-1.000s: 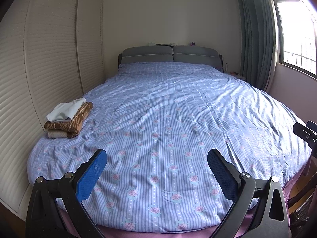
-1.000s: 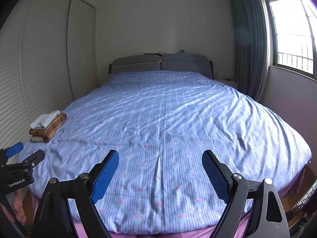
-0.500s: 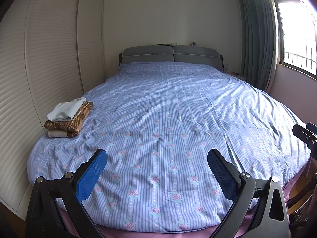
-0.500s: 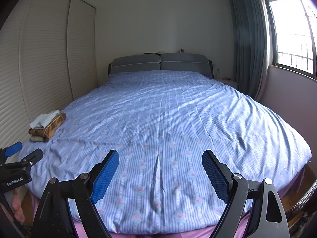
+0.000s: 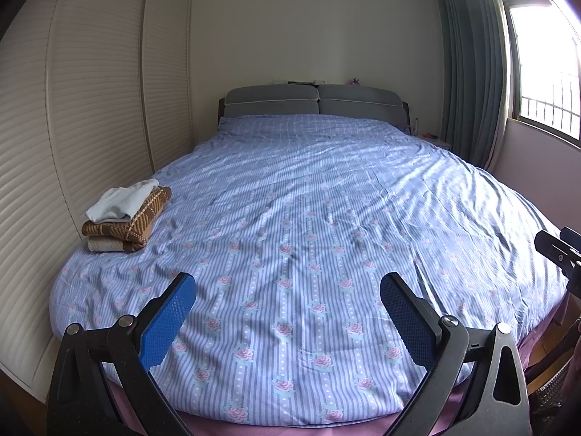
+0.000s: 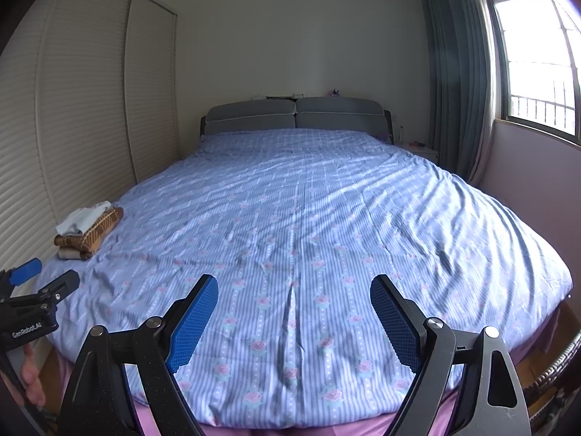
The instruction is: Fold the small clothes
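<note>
A: Quick pass. Where are my tongs?

B: Left gripper (image 5: pixel 287 312) sits at the bottom of the left wrist view, jaws spread wide, nothing between the blue pads. Right gripper (image 6: pixel 294 309) is the same at the bottom of its own view: wide apart, empty. Both hover over the near edge of the bed (image 5: pixel 326 218), not touching the cover as far as I can tell.

A: And the clothes?

B: Only garments I see are a folded stack (image 5: pixel 125 216) at left centre of the left view, sitting on the bedspread near the louvred wardrobe doors (image 5: pixel 72 127). White piece on top, brown patterned one under it, a beige one at the bottom. In the right view the same pile is smaller, at left centre (image 6: pixel 87 230).

A: Anything loose to fold?

B: None visible. Middle of the bed shows just the striped floral cover. A wicker rim (image 6: pixel 559 367) peeks in at lower right of the right view; can't tell what's in it.

A: So which step?

B: My read: between garments, or finished. Stack looks done. Next move, I'd guess, calls for fetching another piece from out of frame, possibly lower right, and spreading it flat mid-bed. If none is left, I'm done.
</note>
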`<state>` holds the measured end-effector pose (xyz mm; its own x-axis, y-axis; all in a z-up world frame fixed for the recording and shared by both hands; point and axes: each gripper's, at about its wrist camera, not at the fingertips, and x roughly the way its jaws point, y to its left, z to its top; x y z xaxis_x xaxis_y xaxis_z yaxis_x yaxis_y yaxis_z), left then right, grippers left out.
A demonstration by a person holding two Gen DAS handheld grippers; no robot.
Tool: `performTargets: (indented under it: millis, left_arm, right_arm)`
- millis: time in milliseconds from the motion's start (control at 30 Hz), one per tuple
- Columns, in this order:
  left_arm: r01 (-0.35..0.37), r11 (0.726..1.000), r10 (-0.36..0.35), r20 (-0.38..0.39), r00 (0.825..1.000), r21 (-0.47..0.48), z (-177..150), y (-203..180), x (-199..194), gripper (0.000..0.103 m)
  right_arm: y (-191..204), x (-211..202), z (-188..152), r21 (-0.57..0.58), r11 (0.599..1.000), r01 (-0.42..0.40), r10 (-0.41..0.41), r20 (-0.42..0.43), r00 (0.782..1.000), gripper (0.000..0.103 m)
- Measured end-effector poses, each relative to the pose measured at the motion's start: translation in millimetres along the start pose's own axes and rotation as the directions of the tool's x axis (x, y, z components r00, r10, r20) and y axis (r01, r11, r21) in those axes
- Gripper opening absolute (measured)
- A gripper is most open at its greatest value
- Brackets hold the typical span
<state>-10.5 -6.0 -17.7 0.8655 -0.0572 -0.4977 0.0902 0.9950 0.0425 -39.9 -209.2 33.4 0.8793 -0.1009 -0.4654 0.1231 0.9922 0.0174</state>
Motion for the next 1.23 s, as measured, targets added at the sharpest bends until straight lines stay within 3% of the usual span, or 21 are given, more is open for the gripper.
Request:
performTargets:
  millis: [1233]
  left_arm:
    - [0.031, 1.000, -0.031, -0.012, 0.999, 0.001, -2.4, -2.6, 2.2, 0.103]
  right_arm:
    - [-2.6, 0.6, 1.4, 0.001, 1.000, -0.005, 0.005, -0.003, 1.000, 0.087]
